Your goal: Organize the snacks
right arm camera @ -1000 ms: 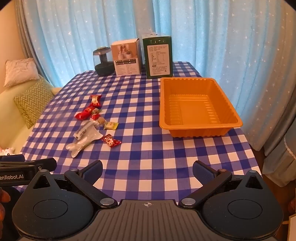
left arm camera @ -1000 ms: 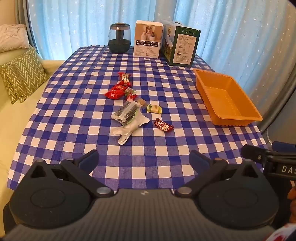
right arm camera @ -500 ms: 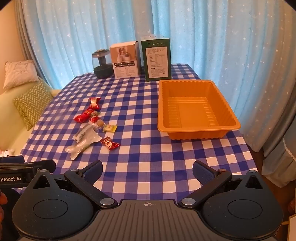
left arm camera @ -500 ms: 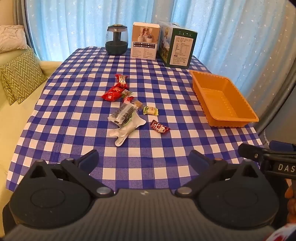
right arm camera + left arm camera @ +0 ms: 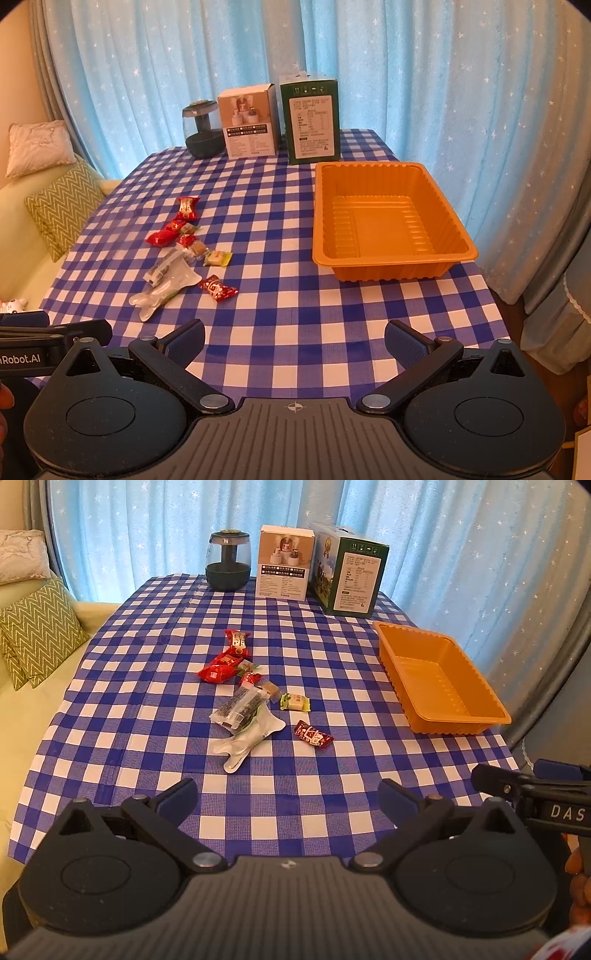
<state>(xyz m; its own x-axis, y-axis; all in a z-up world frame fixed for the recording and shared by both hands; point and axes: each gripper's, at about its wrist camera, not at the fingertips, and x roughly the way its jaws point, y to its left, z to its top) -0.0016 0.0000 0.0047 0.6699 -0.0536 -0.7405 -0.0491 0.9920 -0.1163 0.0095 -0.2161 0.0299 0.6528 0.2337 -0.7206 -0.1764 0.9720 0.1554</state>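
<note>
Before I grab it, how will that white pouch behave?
The white pouch lies flat and looks thin, so probably floppy and light. Its film looks glossy, maybe slippery. A clear packet overlaps its far end and may shift when it lifts.

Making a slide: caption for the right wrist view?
Open right gripper faces scattered snacks beside an empty orange tray.

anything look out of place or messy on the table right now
Only the snacks: a loose cluster of wrapped candies and packets lies scattered mid-table on the checked cloth, some overlapping, while the orange tray beside them sits empty. The boxes and jar at the back stand upright; nothing looks spilled or damaged.
</note>
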